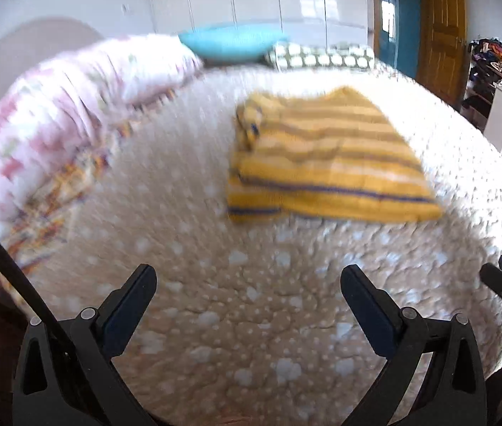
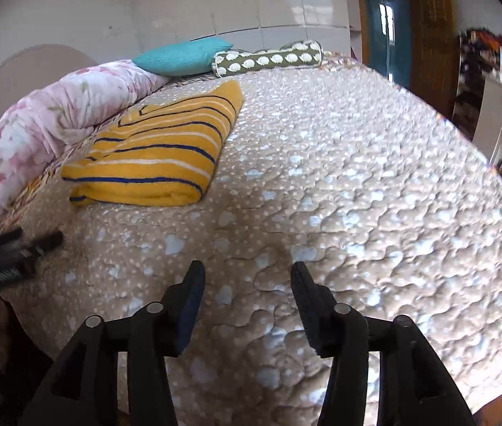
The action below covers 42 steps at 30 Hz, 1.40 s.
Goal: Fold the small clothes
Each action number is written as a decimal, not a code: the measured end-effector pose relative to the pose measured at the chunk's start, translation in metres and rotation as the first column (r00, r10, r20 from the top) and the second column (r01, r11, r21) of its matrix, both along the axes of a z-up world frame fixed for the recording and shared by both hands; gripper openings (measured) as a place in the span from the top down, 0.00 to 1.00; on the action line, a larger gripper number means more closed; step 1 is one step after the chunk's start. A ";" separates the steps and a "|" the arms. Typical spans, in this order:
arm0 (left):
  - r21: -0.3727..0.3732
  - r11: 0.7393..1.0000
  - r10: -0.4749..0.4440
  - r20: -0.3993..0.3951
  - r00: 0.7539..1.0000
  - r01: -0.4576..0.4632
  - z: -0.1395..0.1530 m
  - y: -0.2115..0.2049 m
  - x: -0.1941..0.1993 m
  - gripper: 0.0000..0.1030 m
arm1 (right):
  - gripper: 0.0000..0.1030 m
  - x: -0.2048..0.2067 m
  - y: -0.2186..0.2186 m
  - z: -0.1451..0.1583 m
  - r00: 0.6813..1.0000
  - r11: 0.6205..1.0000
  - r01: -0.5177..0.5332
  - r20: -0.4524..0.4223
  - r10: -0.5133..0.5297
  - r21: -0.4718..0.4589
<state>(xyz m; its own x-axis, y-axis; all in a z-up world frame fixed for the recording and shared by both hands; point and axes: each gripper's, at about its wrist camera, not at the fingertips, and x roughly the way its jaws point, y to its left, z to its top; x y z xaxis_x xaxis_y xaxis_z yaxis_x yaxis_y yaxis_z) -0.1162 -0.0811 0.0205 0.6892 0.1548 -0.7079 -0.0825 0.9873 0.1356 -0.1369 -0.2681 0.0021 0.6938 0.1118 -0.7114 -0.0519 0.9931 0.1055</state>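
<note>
- Yellow striped garment (image 1: 325, 158), with dark blue and pale stripes, lies folded into a flat bundle on the bed (image 1: 251, 301); it sits ahead of my left hand-held gripper (image 1: 249, 280) and slightly to its right, well apart from the fingertips.
- From my right hand-held gripper (image 2: 247, 277) the same garment (image 2: 155, 152) lies ahead and off to the left, also well apart.
- My left hand-held gripper has its fingers spread wide, nothing between them, hovering over the beige quilted bedcover with pale blotches.
- My right hand-held gripper is parted too, less widely, and holds nothing; only bedcover shows in the gap.
- Each hand-held gripper shows at the edge of the other's view, near the bed's front edge.
- Beyond the garment, further from me, I see a pink floral quilt (image 2: 55, 113) rolled along the left, a teal pillow (image 2: 181, 57) and a green patterned bolster (image 2: 268, 58) at the far end.
- The left wrist view is motion-blurred, so fine detail there is unclear.
</note>
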 end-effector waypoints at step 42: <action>0.027 0.999 -0.036 -0.049 0.998 0.038 0.023 -0.022 -0.034 0.00 | 0.28 0.001 0.025 0.023 0.985 0.927 0.134 -0.055 -0.163 -0.349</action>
<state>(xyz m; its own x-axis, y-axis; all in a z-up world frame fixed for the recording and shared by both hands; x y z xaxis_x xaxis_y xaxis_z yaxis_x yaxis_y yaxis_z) -0.1497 -0.1028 0.0440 0.6597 0.1503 -0.7363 -0.0387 0.9853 0.1664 -0.1357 -0.2428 0.0249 0.6220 -0.2487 -0.7425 0.0934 0.9650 -0.2450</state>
